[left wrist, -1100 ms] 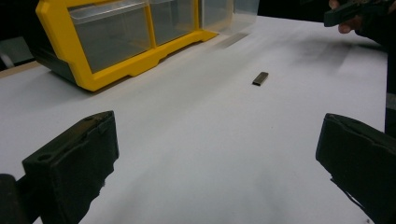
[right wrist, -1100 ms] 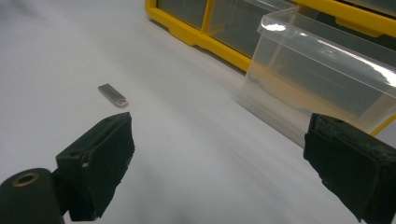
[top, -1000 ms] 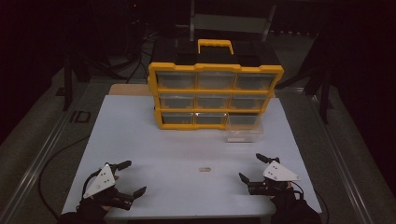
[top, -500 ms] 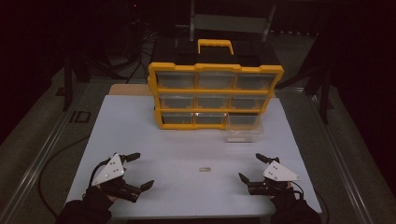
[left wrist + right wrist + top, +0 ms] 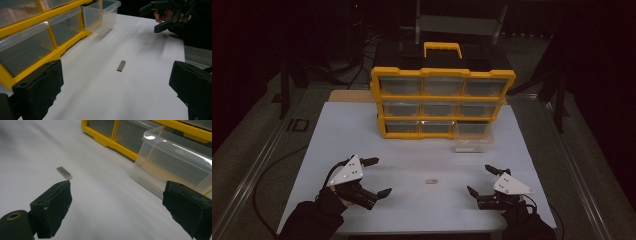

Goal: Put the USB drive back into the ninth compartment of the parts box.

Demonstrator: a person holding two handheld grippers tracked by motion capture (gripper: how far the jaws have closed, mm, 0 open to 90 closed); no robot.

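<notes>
One clear drawer (image 5: 474, 137) sits pulled out of the organizer (image 5: 442, 102).

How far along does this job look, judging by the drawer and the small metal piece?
Done: one clear drawer is pulled out of the yellow organizer. In hand: nothing; left gripper and right gripper are open. Left: the small metal piece lies on the white table, untouched.

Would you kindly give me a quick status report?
Left gripper open, right gripper open, both empty. Small metal piece lies on the table between them. Nothing blocking it.
</notes>
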